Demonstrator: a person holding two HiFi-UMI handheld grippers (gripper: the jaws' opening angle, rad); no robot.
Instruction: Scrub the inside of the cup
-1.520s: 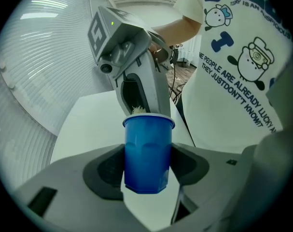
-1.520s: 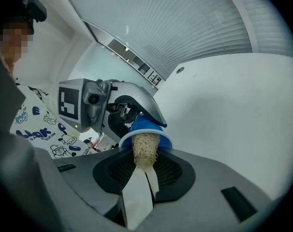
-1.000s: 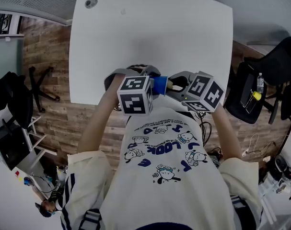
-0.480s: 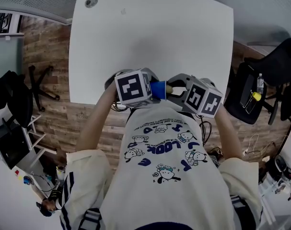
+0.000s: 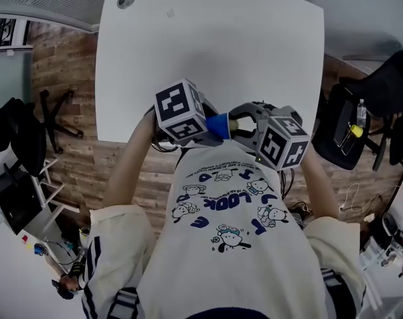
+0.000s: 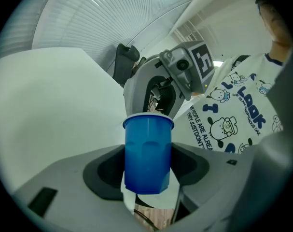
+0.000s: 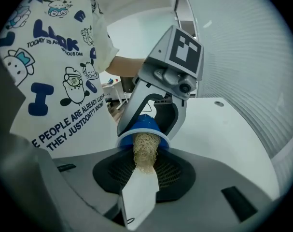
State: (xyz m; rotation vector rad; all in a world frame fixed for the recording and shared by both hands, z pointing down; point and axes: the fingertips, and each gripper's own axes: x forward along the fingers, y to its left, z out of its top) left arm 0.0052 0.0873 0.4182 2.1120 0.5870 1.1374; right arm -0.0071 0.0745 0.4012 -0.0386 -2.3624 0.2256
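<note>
At the worktop's (image 5: 208,52) near edge, the left claw (image 6: 147,164) pinches the blue cup (image 6: 147,137) and the right claw (image 7: 145,172) clamps a scrubber (image 7: 145,150) whose tip sits inside it, so scrubbing seems under way, not finished.

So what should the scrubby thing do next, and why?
Probably push it deeper and twist it round. The left gripper is shut on the blue cup, whose mouth faces the right gripper. That gripper's scrubber seems to have only its tip in the cup's mouth, so most of the inside looks unreached.
</note>
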